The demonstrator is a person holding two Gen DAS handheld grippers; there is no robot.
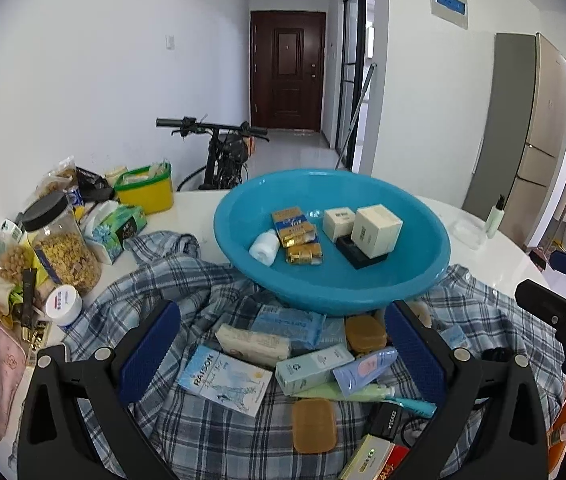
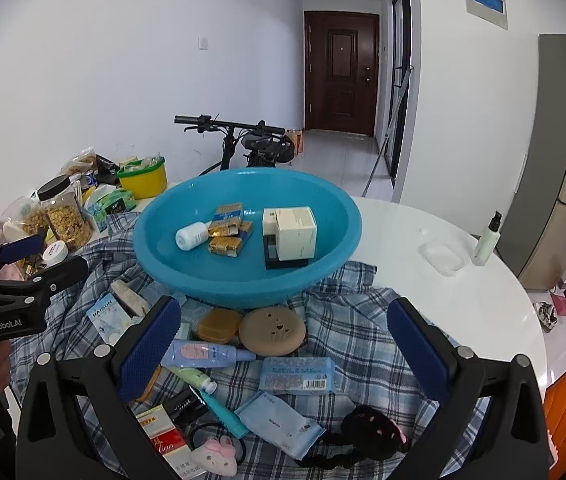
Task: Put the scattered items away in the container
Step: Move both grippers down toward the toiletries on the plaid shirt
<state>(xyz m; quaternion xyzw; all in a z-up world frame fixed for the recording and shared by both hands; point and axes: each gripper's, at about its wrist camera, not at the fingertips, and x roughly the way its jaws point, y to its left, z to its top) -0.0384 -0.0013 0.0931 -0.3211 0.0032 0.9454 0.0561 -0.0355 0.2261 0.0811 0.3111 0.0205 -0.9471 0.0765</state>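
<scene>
Both tongs released, holding nothing; left tongs [image 1: 283, 364] and right tongs [image 2: 283, 352] hover over the near pile on the checked shirt [image 2: 363, 332]; blue basin [image 2: 347, 216] sits just beyond on the worktop [image 2: 443, 220], already holding boxes, packets and a small bottle; loose items lie between and below the fingers; blue tube [image 2: 207, 354] lies near the right tongs' left finger, long axis left-right; right tongs look nearer to it; basin lies far-side of both.
</scene>
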